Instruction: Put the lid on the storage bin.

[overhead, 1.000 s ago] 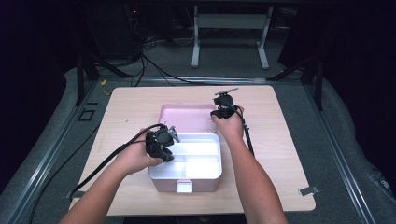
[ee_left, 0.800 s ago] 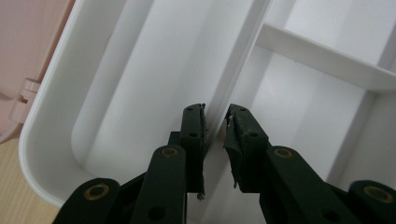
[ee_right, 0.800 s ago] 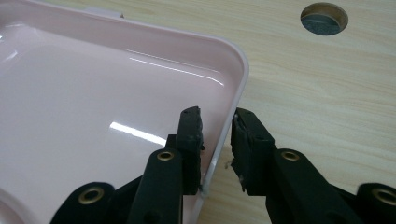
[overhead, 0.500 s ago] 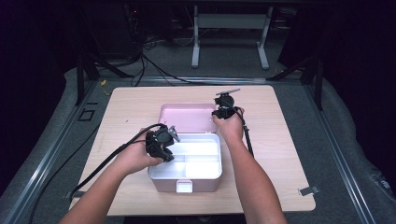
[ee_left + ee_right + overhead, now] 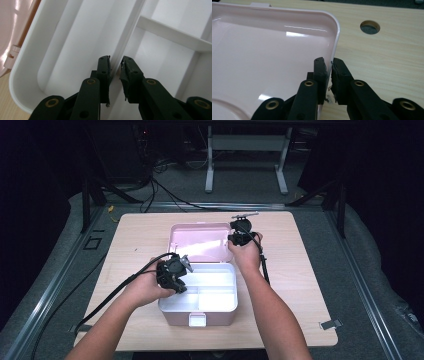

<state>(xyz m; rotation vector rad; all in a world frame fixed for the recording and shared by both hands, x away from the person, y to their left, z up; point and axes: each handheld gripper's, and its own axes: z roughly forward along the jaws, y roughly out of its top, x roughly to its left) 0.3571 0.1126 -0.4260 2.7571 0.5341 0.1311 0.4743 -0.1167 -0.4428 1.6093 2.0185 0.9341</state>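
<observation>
Left gripper (image 5: 176, 276) fingers clamped on the box's (image 5: 220, 312) white divider; right gripper (image 5: 239, 236) fingers just closing on the box's lid edge, forearms angled inward.

From where I sit the table (image 5: 300, 285) is evenly lit from above, room around it near black. High view soft, low detail. Glare streaks on the pink lid (image 5: 262, 57) in the right gripper view; white tray (image 5: 75, 37) nearly blown out in the left. Jaws close up, slightly soft.

box (image 5: 199, 307) on table (image 5: 300, 290), near edge | tray (image 5: 210, 287) in box | lid (image 5: 200, 242) open behind it
</observation>
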